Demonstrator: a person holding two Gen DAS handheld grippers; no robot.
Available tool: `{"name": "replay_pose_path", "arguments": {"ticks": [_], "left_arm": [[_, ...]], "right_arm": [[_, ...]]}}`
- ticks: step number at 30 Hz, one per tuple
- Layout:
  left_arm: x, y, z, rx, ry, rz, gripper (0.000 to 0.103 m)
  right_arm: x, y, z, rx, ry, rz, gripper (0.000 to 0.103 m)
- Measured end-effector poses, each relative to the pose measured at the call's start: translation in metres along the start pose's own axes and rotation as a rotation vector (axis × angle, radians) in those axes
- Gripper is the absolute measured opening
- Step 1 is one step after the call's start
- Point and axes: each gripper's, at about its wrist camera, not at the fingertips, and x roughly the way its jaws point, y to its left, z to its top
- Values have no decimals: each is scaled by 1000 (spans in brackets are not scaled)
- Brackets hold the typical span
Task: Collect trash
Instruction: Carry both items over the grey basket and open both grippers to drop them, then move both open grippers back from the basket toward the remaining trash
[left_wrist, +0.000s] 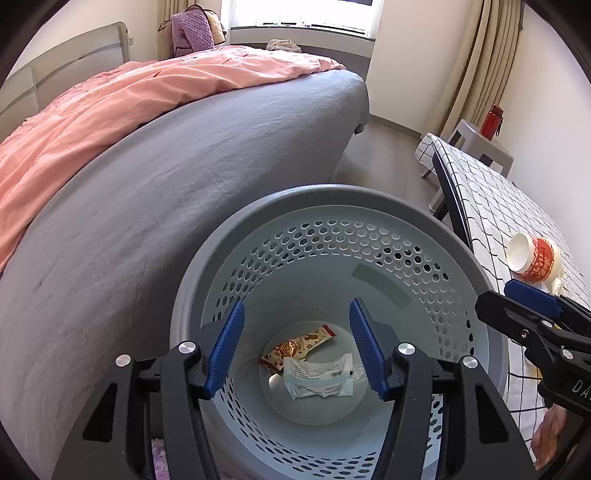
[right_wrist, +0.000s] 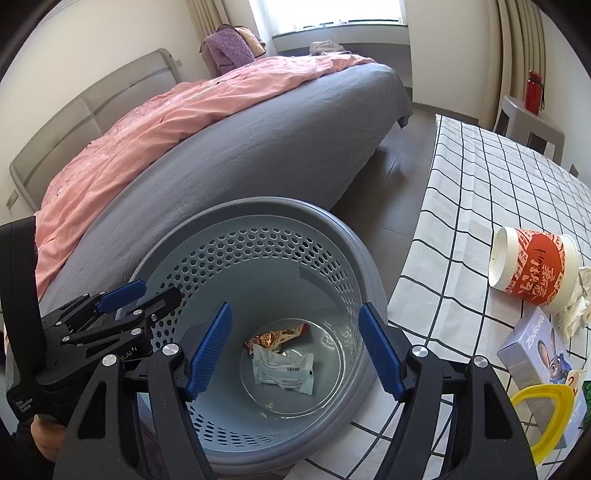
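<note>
A grey perforated waste bin (left_wrist: 332, 199) stands on the floor between the bed and the table; it also shows in the right wrist view (right_wrist: 258, 206). In its bottom lie a white wrapper (left_wrist: 319, 380) (right_wrist: 284, 371) and a red snack wrapper (left_wrist: 299, 345) (right_wrist: 275, 338). My left gripper (left_wrist: 297, 347) is open and empty above the bin mouth. My right gripper (right_wrist: 295, 352) is open and empty above the bin too. A red and white paper cup (right_wrist: 532, 267) lies on its side on the table, also in the left wrist view (left_wrist: 533, 258). Crumpled tissue (right_wrist: 578, 302) lies beside it.
The bed with grey sheet (right_wrist: 258, 147) and pink duvet (right_wrist: 155, 122) is left of the bin. The checked tablecloth table (right_wrist: 480, 177) is on the right, with a Zootopia box (right_wrist: 535, 350) and a yellow ring (right_wrist: 543, 417). A grey stool (right_wrist: 532, 125) holds a red bottle (right_wrist: 535, 90).
</note>
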Motion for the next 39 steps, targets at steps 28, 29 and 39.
{"name": "replay_pose_path", "arguments": {"ticks": [28,29,39], "left_arm": [[-17,0,-2,-10,-31,29,70],[-20,-1,-3,-8,-34,32,70],[-43,-18,-18,12,-28,15,71]], "right_arm": [[-15,-4,-15,33,8,2,74],[-18,-5,-17,37,5,2,74],[-59,-28,-35,80,-35,-31,80]]}}
